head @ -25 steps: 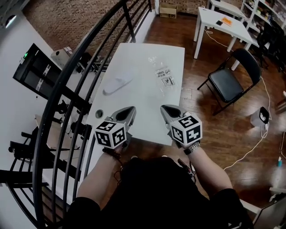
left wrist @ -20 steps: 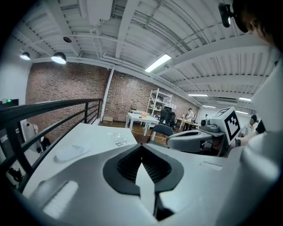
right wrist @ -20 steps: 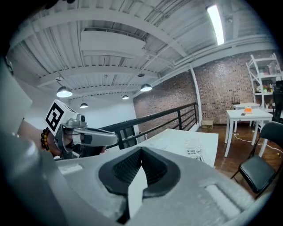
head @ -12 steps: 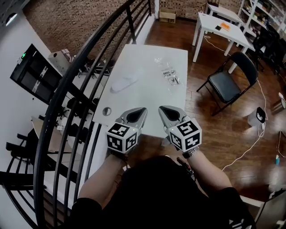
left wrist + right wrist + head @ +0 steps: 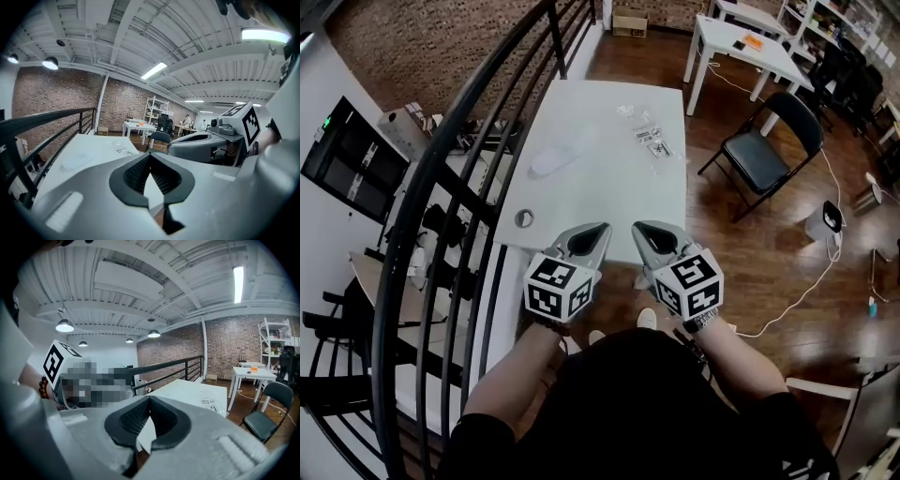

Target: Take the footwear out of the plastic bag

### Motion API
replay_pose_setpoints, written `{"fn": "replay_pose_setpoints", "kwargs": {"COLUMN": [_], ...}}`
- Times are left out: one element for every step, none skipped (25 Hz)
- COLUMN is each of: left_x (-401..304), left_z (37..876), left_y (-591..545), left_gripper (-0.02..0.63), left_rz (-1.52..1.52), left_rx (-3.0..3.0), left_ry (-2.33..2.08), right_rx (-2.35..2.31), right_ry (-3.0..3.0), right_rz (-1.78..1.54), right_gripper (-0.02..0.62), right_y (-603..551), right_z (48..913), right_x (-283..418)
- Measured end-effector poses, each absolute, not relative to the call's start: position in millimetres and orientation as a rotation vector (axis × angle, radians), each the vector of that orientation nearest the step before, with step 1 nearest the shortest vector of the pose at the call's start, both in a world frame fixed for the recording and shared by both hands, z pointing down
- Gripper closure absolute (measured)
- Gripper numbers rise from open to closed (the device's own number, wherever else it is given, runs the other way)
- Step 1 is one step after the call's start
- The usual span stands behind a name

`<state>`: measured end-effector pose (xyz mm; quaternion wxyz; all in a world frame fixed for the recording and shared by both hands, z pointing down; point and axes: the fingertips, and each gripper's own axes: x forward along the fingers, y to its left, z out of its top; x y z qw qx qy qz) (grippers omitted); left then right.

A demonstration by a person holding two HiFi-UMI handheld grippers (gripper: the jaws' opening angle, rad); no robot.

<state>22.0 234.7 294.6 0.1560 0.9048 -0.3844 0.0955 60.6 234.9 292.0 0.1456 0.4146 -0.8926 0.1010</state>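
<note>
A white slipper (image 5: pixel 555 157) lies on the left side of the white table (image 5: pixel 600 202), outside the bag. The clear plastic bag (image 5: pixel 649 139) with printed labels lies flat toward the far right of the table. My left gripper (image 5: pixel 600 230) and right gripper (image 5: pixel 640 230) hover side by side at the table's near edge, well short of both things. Both are shut with nothing between the jaws. The left gripper view shows the shut left gripper (image 5: pixel 150 155), the slipper (image 5: pixel 75 161) and the bag (image 5: pixel 123 150) far ahead. The right gripper (image 5: pixel 150 399) sees the bag (image 5: pixel 210 402).
A black curved railing (image 5: pixel 459 178) runs along the table's left side. A round hole (image 5: pixel 523 218) sits near the table's front left corner. A black folding chair (image 5: pixel 759 155) stands to the right, with a second white table (image 5: pixel 741 42) behind it. A cable (image 5: pixel 806 291) trails across the wooden floor.
Both grippers have drawn back from over the table's front part to its near edge and come closer together. Slipper and bag lie as before.
</note>
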Motion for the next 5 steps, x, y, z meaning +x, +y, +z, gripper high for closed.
{"fn": "replay_pose_setpoints", "kwargs": {"left_x": [23, 24, 25, 26, 27], "left_z": [295, 296, 296, 296, 297], "left_y": [237, 240, 243, 246, 250], "left_gripper": [0.589, 0.589, 0.589, 0.589, 0.589], "left_rz": [0.27, 0.267, 0.266, 0.266, 0.266], "left_rx": [2.593, 2.597, 2.6, 2.603, 2.606], "left_ry": [-1.093, -1.086, -1.079, -1.072, -1.065], "right_rx": [1.2, 1.206, 1.21, 1.214, 1.217], "right_ry": [-2.566, -2.562, -2.559, -2.556, -2.554], "right_rz": [0.281, 0.272, 0.265, 0.261, 0.256], "right_gripper": [0.604, 0.604, 0.604, 0.604, 0.604], "right_y": [237, 239, 241, 243, 245], "right_z": [292, 291, 290, 290, 290], "right_x": [61, 62, 63, 64, 64]}}
